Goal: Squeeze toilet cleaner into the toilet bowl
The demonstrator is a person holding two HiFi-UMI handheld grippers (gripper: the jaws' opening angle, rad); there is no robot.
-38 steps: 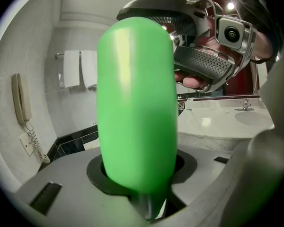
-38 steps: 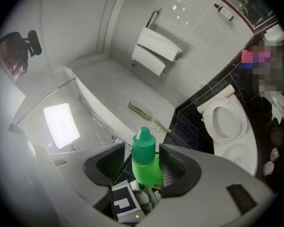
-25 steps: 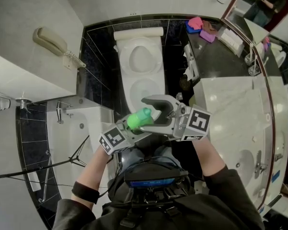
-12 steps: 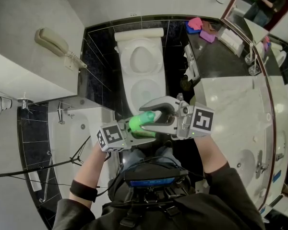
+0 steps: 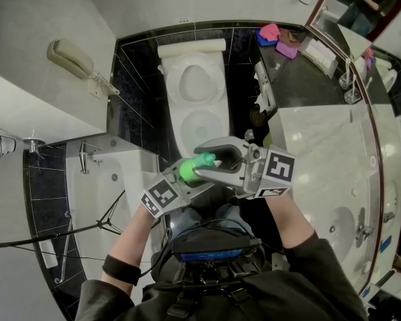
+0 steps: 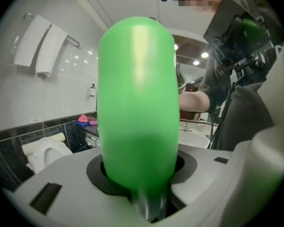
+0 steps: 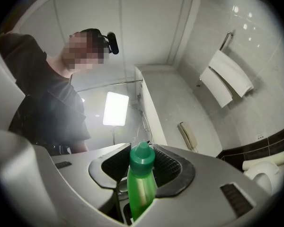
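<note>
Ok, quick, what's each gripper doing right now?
Left gripper: closed on the green bottle.
Right gripper: jaws just closing around its cap; contact cannot be told.

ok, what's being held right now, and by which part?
The green bottle: the left gripper clamps its body. The right gripper has just been closing its jaws round the cap; whether they grip it yet cannot be told.

grip: left gripper (image 6: 141, 168) jaws clamped on green bottle (image 6: 136, 103), upright, filling the centre | far left: two white towels (image 6: 40, 46) on a wall rail | lower left: white toilet (image 6: 42, 152), pink cloths (image 6: 86, 121) on the dark ledge beyond | right: person (image 6: 236, 89) in dark clothes, forearm behind the bottle
</note>
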